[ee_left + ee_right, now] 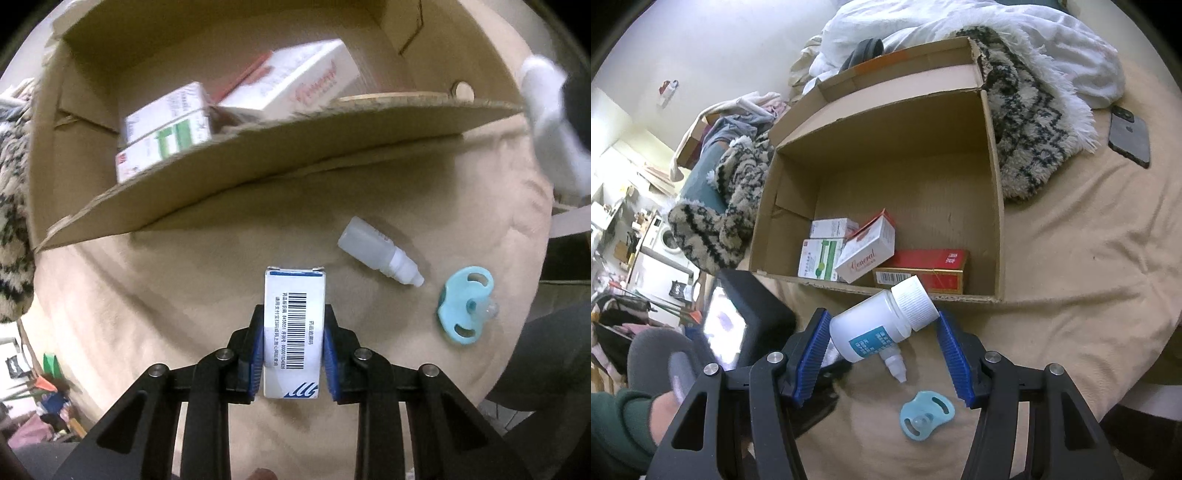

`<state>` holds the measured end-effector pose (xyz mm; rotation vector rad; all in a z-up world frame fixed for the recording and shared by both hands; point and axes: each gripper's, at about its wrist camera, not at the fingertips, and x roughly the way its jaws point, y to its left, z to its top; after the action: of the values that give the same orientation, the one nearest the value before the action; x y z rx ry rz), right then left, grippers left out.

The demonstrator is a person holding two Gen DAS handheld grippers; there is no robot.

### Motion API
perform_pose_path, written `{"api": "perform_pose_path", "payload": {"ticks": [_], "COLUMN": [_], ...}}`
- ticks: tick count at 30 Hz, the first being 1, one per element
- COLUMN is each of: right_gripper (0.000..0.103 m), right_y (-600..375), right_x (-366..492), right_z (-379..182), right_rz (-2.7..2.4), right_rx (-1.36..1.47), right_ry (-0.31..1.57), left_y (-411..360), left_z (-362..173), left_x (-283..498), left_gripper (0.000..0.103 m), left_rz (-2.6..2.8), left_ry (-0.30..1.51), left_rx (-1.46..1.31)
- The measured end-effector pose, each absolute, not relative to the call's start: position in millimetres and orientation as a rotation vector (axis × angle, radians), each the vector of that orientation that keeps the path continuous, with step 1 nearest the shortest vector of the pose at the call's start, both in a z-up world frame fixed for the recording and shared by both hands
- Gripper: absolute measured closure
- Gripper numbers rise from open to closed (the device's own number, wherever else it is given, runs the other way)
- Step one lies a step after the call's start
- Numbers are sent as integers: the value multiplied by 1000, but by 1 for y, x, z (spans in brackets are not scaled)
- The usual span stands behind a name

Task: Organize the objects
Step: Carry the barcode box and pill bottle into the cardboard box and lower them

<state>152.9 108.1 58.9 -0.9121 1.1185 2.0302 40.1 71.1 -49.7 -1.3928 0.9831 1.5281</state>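
Observation:
My left gripper [294, 321] is shut on a white and blue medicine box [294, 325] with a barcode, held above the beige bedsheet in front of the cardboard box [258, 162]. My right gripper [882, 325] is shut on a white pill bottle [882, 323] with a ribbed cap, held tilted just before the cardboard box's near wall [886, 291]. Several medicine boxes [866, 253] lie inside the cardboard box. A small dropper bottle [380, 256] and a light blue pacifier [465, 304] lie on the sheet; both also show under the right gripper, the pacifier [925, 413] nearest.
A patterned fuzzy blanket [1030, 122] lies against the cardboard box's right and left sides. A dark phone [1128, 134] lies on the sheet at the far right. White bedding [960, 22] is piled behind the box. The left hand and its device [738, 325] are at left.

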Motion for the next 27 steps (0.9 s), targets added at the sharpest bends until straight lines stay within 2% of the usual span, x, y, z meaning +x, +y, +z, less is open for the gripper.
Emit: {"api": "perform_pose_path", "payload": {"ticks": [13, 17, 19, 27], "right_gripper": [41, 41, 41, 41], "right_y": [98, 100, 104, 130], "right_x": [148, 147, 144, 140], "right_z": [63, 66, 68, 85], "right_rz": [2039, 2047, 2048, 2066], "right_rx": [-915, -897, -893, -841], "right_ry": [1054, 1038, 1028, 973], "left_y": [42, 38, 42, 67], "left_z": [14, 43, 36, 55], "left_x": [43, -17, -56, -101], "left_gripper": [78, 78, 78, 78], "left_rz": [1638, 1686, 1705, 1748], "left_ry": [839, 786, 762, 689], "left_rx": [-1335, -1315, -1319, -1298]}}
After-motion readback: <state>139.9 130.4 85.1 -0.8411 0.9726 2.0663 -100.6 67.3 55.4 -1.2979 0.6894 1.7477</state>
